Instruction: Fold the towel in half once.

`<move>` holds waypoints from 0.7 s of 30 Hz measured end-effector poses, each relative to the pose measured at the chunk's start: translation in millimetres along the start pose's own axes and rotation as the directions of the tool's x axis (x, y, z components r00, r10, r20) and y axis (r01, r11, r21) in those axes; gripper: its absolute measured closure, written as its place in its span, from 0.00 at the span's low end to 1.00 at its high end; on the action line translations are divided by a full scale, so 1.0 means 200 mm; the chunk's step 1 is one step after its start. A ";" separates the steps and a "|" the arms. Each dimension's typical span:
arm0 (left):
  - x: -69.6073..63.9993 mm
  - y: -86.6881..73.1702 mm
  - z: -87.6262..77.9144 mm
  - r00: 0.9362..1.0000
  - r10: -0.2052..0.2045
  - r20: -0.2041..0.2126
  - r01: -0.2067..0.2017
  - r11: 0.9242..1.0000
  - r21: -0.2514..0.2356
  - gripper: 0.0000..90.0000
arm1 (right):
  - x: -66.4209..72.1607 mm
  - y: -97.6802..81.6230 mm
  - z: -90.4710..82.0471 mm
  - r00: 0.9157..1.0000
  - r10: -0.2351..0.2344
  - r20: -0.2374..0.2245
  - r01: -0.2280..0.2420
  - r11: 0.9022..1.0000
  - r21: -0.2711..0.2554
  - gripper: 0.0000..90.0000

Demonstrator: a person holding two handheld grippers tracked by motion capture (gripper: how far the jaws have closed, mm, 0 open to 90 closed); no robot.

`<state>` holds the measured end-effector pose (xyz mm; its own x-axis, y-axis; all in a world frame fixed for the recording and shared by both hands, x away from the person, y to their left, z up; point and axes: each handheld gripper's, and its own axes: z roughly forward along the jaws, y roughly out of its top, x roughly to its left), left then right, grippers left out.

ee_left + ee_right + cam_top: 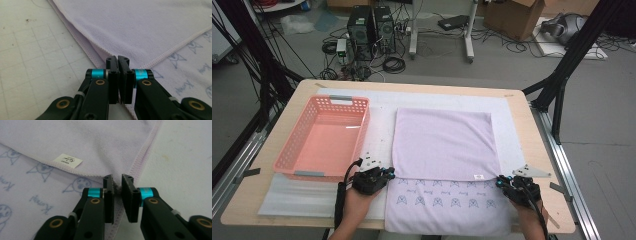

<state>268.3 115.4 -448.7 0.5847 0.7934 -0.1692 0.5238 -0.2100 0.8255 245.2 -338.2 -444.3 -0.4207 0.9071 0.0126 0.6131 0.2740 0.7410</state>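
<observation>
A lavender towel [442, 142] lies on the white mat, its far part folded over towards me so that a strip printed with blue cat faces [437, 200] shows at the front. My left gripper [391, 173] [117, 58] is shut on the left corner of the folded layer of the towel [140, 27]. My right gripper [499, 181] [118, 178] pinches the right corner, and the hem of the towel [100, 142] sits between its nearly closed jaws. A small white label [68, 160] lies just left of that corner.
A pink plastic basket [363, 132] stands to the left of the towel, close to my left gripper. The white gridded mat [512, 130] covers most of the wooden table [302, 95]. Black frame legs, computers and cables stand on the floor beyond the table.
</observation>
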 end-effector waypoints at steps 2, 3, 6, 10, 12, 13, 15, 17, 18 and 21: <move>0.00 0.00 -0.01 1.000 -0.004 0.007 0.005 1.000 -0.010 0.97 | 0.00 0.00 0.00 1.000 0.000 0.002 0.000 1.000 -0.006 0.93; 0.00 0.00 -0.01 1.000 -0.013 0.012 0.013 1.000 -0.018 0.97 | 0.01 0.00 -0.01 1.000 -0.006 0.005 0.006 1.000 -0.007 0.92; 0.01 0.01 -0.03 1.000 -0.020 0.021 0.021 0.999 -0.035 0.97 | 0.02 0.01 -0.02 1.000 -0.001 -0.008 0.001 0.999 -0.040 0.78; 0.00 0.00 -0.02 1.000 -0.016 0.025 0.017 0.999 -0.030 0.97 | 0.04 0.03 -0.02 1.000 -0.001 -0.015 0.001 0.999 -0.046 0.76; 0.00 0.00 -0.02 1.000 -0.012 0.025 0.013 0.999 -0.029 0.97 | 0.04 0.02 0.02 1.000 0.003 0.002 -0.003 1.000 -0.001 0.79; 0.00 0.00 -0.02 1.000 -0.011 0.025 0.012 0.999 -0.032 0.97 | 0.03 0.02 0.03 1.000 0.005 0.004 -0.004 1.000 -0.014 0.86; 0.00 0.01 -0.03 1.000 -0.012 0.026 0.013 0.999 -0.037 0.97 | 0.02 0.02 0.02 1.000 0.010 0.009 -0.010 1.000 0.002 0.96; 0.00 0.01 -0.03 0.999 -0.023 0.028 0.025 0.999 -0.045 0.97 | 0.01 0.02 0.02 1.000 0.008 0.007 -0.008 1.000 -0.004 0.97; 0.00 0.01 -0.04 0.999 -0.028 0.032 0.030 0.998 -0.050 0.97 | 0.01 0.02 0.02 1.000 0.006 0.008 -0.006 1.000 -0.008 0.97; 0.00 0.01 -0.07 0.998 -0.041 0.046 0.043 0.997 -0.064 0.97 | 0.01 0.01 0.00 1.000 -0.001 0.003 0.001 1.000 -0.021 0.98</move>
<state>260.2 122.0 -440.4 0.5908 0.7743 -0.2270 0.5082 -0.1386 0.8500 245.0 -335.2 -442.5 -0.4189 0.9080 0.0100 0.5983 0.2677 0.7552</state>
